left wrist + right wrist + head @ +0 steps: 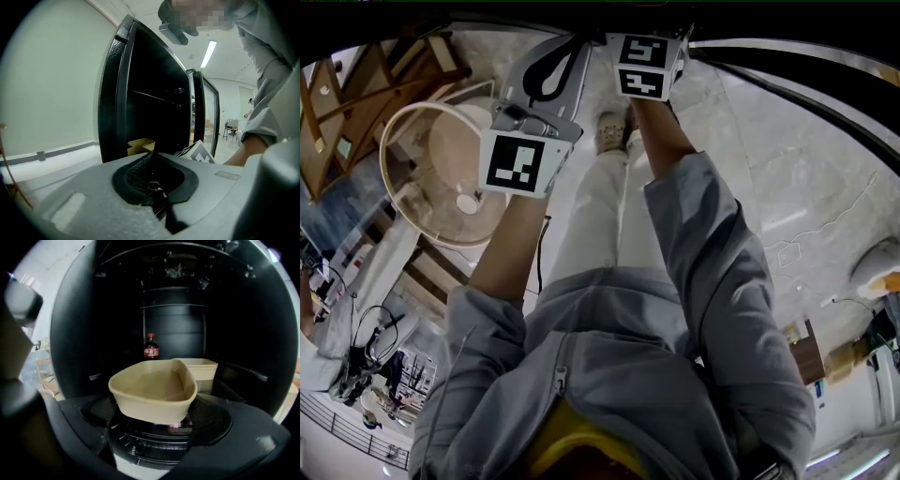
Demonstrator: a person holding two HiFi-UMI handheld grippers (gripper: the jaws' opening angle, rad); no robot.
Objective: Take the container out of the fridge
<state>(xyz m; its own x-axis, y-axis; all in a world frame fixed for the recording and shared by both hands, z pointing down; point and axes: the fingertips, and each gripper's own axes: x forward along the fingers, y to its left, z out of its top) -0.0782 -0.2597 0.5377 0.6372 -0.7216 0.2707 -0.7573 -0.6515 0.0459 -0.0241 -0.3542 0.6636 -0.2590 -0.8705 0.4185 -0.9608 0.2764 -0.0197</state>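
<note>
Dark fridge [140, 93] fills the bkgd, its door open. Left hand-held gripper [154, 187] is outside, near the opening, jaws pressed together w/ nothing between them. Right hand-held gripper [157, 425] reaches inside and pinches the beige container [154, 392] by both sides; the rim looks squeezed. Container lies straight ahead of the right one, inside the fridge. I judge the pull goes straight back, away from the 2nd tub [204, 371] and bottle [151, 348] behind.
</note>
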